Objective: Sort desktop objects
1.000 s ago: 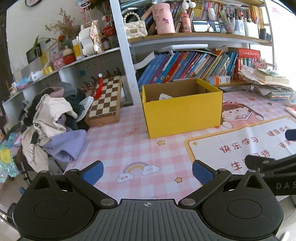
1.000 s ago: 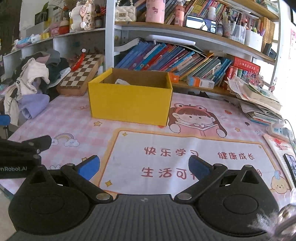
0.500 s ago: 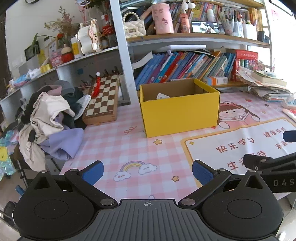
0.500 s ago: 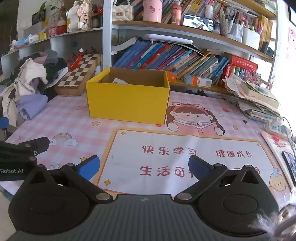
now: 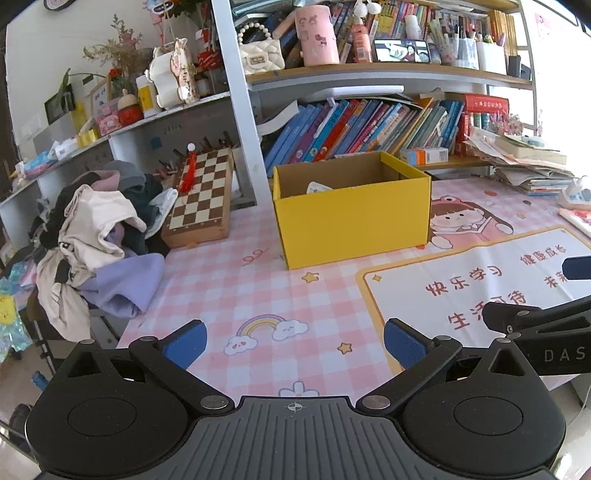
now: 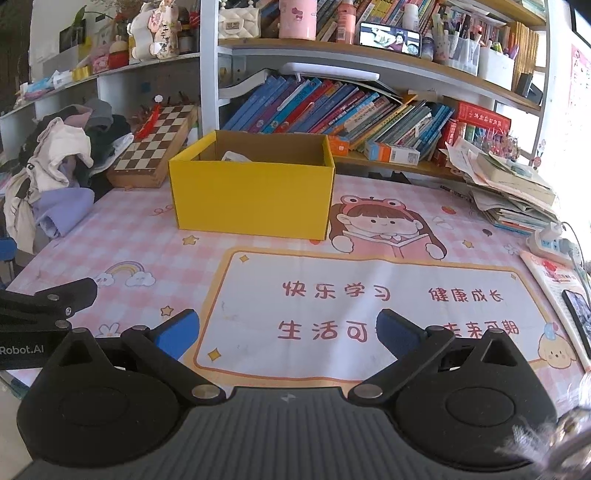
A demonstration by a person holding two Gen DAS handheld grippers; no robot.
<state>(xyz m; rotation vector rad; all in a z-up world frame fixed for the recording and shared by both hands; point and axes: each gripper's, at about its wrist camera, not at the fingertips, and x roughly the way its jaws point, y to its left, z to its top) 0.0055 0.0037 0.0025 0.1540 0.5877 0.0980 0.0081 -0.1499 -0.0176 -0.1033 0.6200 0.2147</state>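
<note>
Both the left hand-held gripper (image 5: 293, 341) and the right hand-held gripper (image 6: 286, 330) are released and hold nothing. The yellow box (image 6: 253, 194) stands ahead of them on the tabletop (image 5: 229, 284), open-topped, probably for receiving sorted objects.

- One yellow box (image 5: 352, 221), open at the top, on the surface (image 5: 229, 295).
- One pale item (image 5: 318, 187) showing inside the box; whether more lie under it cannot be told.
- One chessboard (image 5: 201, 195), with one red tassel (image 5: 187, 171) on it.
- One heap of clothes (image 5: 99, 236); the pieces in it cannot be counted.
- One pink cup (image 5: 317, 35) and one cream handbag (image 5: 261, 55) on the upper shelf.
- One phone (image 6: 389, 37) with its screen lit on that shelf.
- One power strip (image 6: 552, 242) at the right edge of the surface.
- One orange-and-white carton (image 6: 391, 152) before the row of books.
- Two tools: the left tool (image 5: 294, 341) and the right tool (image 6: 287, 328), each with two blue pads set wide apart.
</note>
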